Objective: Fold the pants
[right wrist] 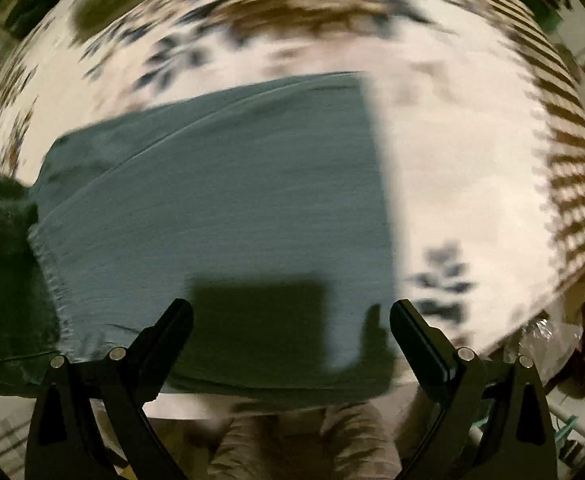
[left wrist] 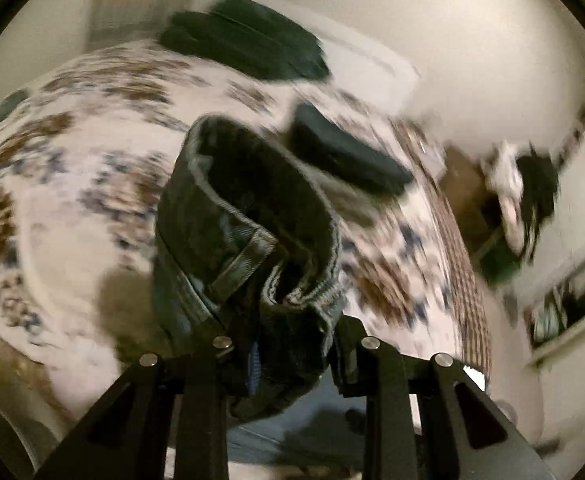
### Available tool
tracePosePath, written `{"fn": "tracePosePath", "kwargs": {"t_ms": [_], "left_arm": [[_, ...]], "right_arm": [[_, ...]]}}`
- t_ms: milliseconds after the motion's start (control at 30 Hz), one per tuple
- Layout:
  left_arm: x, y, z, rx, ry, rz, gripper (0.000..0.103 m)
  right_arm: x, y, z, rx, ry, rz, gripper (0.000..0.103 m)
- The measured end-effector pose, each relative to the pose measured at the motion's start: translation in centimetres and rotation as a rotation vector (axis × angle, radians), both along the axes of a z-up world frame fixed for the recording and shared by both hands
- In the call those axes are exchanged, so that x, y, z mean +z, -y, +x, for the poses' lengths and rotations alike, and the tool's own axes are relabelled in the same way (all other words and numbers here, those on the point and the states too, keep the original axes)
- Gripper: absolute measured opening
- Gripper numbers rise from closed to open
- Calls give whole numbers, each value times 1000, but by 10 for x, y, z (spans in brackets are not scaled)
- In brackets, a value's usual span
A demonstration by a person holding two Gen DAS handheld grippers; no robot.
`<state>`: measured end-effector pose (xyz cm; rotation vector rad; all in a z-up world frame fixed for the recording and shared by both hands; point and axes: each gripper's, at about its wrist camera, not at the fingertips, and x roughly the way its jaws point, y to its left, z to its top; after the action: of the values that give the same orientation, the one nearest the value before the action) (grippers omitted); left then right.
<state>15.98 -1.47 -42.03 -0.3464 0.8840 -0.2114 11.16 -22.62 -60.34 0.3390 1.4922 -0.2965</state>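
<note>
In the left wrist view my left gripper [left wrist: 288, 344] is shut on the waistband of dark blue jeans [left wrist: 248, 216], with a belt loop showing, and holds it up above the bed. In the right wrist view the jeans' legs [right wrist: 220, 208] lie flat across the floral bedspread [right wrist: 452, 160], doubled over with a straight edge at the right. My right gripper [right wrist: 292, 312] is open and empty just above the near part of the legs. Both views are motion-blurred.
Dark folded garments [left wrist: 244, 44] and another [left wrist: 348, 152] lie farther back on the bedspread [left wrist: 72, 168]. A white pillow [left wrist: 376, 64] sits at the far side. Clutter [left wrist: 524, 200] lies beyond the bed's right edge. The bed's near edge [right wrist: 532, 312] shows at lower right.
</note>
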Motion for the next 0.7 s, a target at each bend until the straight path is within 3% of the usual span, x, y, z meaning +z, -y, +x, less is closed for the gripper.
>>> {"fn": "tracePosePath", "kwargs": {"t_ms": [333, 533, 667, 700], "left_arm": [[-77, 153, -2, -227, -142, 218, 23], [-128, 193, 1, -305, -252, 324, 25], [-122, 196, 2, -313, -328, 347, 39], [-119, 196, 3, -320, -364, 344, 53]], "right_arm": [[-5, 121, -30, -6, -5, -77, 100], [-22, 156, -21, 32, -1, -65, 101], [-30, 160, 9, 59, 24, -20, 100], [-29, 159, 11, 66, 33, -6, 100]]}}
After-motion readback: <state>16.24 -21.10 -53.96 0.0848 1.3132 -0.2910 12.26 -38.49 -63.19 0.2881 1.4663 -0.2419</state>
